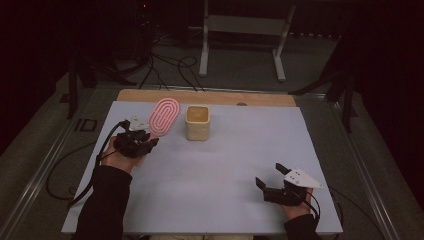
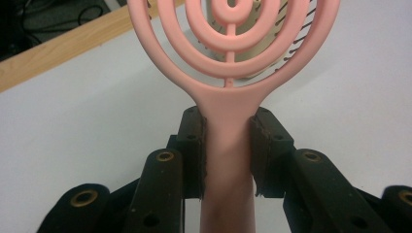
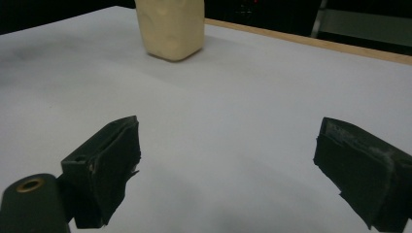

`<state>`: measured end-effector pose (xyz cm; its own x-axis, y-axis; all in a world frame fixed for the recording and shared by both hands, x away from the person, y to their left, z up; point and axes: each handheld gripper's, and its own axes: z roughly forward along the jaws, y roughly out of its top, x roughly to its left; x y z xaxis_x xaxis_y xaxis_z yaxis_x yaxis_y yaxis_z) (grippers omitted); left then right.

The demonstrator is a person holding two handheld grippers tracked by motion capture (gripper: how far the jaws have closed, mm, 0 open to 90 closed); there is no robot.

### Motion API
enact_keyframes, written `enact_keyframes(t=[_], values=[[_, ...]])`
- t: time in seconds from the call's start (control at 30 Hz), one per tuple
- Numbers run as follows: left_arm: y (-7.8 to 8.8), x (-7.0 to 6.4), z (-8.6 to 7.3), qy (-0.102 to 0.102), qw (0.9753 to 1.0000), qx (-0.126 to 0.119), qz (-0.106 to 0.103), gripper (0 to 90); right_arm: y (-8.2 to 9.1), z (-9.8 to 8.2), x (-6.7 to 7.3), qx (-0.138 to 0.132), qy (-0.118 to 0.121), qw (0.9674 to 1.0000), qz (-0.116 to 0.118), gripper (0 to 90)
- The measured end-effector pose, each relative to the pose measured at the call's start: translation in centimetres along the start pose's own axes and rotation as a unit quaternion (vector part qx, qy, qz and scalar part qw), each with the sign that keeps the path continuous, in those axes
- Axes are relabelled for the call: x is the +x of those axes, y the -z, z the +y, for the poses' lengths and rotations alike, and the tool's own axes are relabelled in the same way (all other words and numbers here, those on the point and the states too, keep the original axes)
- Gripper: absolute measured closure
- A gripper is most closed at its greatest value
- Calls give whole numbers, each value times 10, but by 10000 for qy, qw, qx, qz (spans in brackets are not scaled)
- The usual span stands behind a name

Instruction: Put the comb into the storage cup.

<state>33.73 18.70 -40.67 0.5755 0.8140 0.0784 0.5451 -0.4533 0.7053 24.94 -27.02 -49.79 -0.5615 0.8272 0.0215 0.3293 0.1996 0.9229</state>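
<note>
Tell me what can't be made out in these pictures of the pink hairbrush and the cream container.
- Pink hairbrush: in the left gripper view the top edge cuts off its head; the left gripper, shut on the handle, hides part of it.
- Cream container: the right gripper view's top edge cuts off its rim; in the high view its contents are too dim and small to tell.
- Right gripper: open; its jaws run off the bottom edge.

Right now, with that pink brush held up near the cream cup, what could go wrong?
The left gripper's jaws pinch only the narrow handle of the pink plastic ringed hairbrush, so it might swivel or slip. Its head hangs close beside the cream square container, which a careless swing could knock over.
</note>
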Motion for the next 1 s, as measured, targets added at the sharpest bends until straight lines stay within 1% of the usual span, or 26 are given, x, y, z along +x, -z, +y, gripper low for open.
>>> enact_keyframes(t=[0.1,0.2,0.23,0.27,0.3,0.37,0.4,0.43,0.53,0.57,0.63,0.67,0.83,0.9,1.0], values=[[0,-4,-2,-111,9999,-50,29,697,0,0,0,-1,-8,10000,-35,94],[0,-10,-5,-189,9997,-159,-36,697,0,1,0,-23,-9,10000,-42,93],[0,-14,-6,-255,9994,-215,-74,697,0,2,0,-35,-6,10000,-45,93],[-1,-16,-6,-275,9992,-282,-99,697,0,2,0,-35,-3,10000,-43,93],[-1,-16,-6,-275,9992,-282,-99,697,0,2,0,-35,-3,10000,-43,93],[-2,-21,-8,-370,9986,-377,-94,697,0,5,0,-83,-22,10000,-23,93],[-2,-21,-8,-370,9986,-377,-94,697,0,5,0,-83,-22,10000,-23,93],[-3,-22,-9,-387,9983,-404,-139,697,1,8,0,-131,-53,9999,1,93],[-3,-23,-9,-402,9981,-433,-159,697,1,10,0,-126,-26,9999,-13,93],[-3,-25,-10,-410,9974,-551,-210,697,0,14,1,-119,-30,9999,2,93],[-2,-27,-10,-405,9968,-635,-271,697,-1,17,1,-85,-31,10000,20,93],[-2,-30,-10,-399,9961,-703,-351,697,-2,18,1,-77,-39,10000,40,93],[-3,-31,-10,-427,9956,-725,-405,697,-6,25,3,-92,-124,9998,147,91],[-5,-32,-10,-429,9955,-739,-419,697,-8,29,4,-115,-185,9995,233,90],[-6,-33,-9,-429,9951,-763,-450,697,-12,37,6,-99,-247,9992,300,87]])
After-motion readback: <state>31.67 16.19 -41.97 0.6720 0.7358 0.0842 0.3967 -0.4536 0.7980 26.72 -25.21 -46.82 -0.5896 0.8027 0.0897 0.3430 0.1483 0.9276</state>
